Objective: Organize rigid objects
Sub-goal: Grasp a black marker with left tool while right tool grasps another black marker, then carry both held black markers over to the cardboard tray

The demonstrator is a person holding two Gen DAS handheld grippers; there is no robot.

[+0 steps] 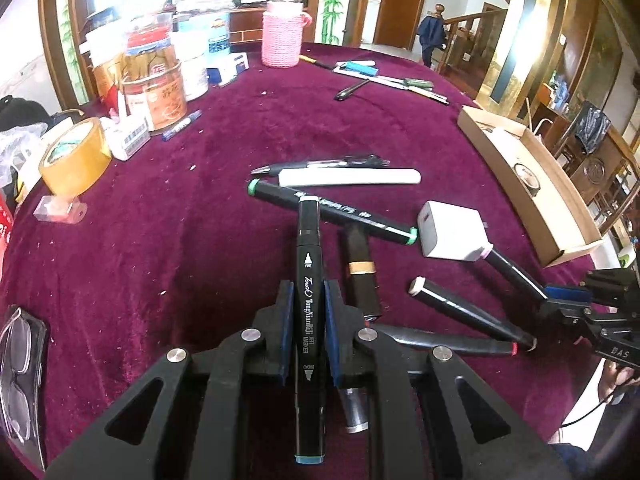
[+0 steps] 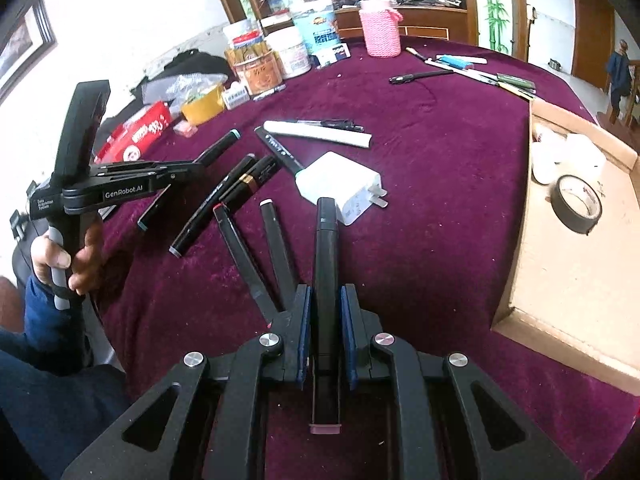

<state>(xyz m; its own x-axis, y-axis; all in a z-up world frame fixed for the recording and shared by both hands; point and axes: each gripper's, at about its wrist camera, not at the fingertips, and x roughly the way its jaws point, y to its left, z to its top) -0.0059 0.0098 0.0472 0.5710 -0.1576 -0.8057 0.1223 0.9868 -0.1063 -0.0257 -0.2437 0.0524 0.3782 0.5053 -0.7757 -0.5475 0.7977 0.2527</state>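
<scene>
My left gripper [image 1: 308, 300] is shut on a black art marker [image 1: 308, 280] with a teal end cap, held above the purple tablecloth. My right gripper [image 2: 325, 304] is shut on another black marker [image 2: 326, 248] with a pink end cap, its tip near the white charger [image 2: 340, 186]. Several more black markers [image 2: 224, 188] lie loose in a fan between the grippers. A green-capped marker [image 1: 332, 212] lies across the cloth ahead of the left gripper. The left gripper also shows in the right wrist view [image 2: 188, 170].
A shallow cardboard box [image 2: 568, 264] holding a black tape roll [image 2: 576, 204] sits at the right. A white case [image 1: 348, 177] and pen [image 1: 320, 164] lie farther out. Jars, a pink cup [image 1: 281, 36], yellow tape [image 1: 74, 156] and glasses [image 1: 16, 368] line the left and far side.
</scene>
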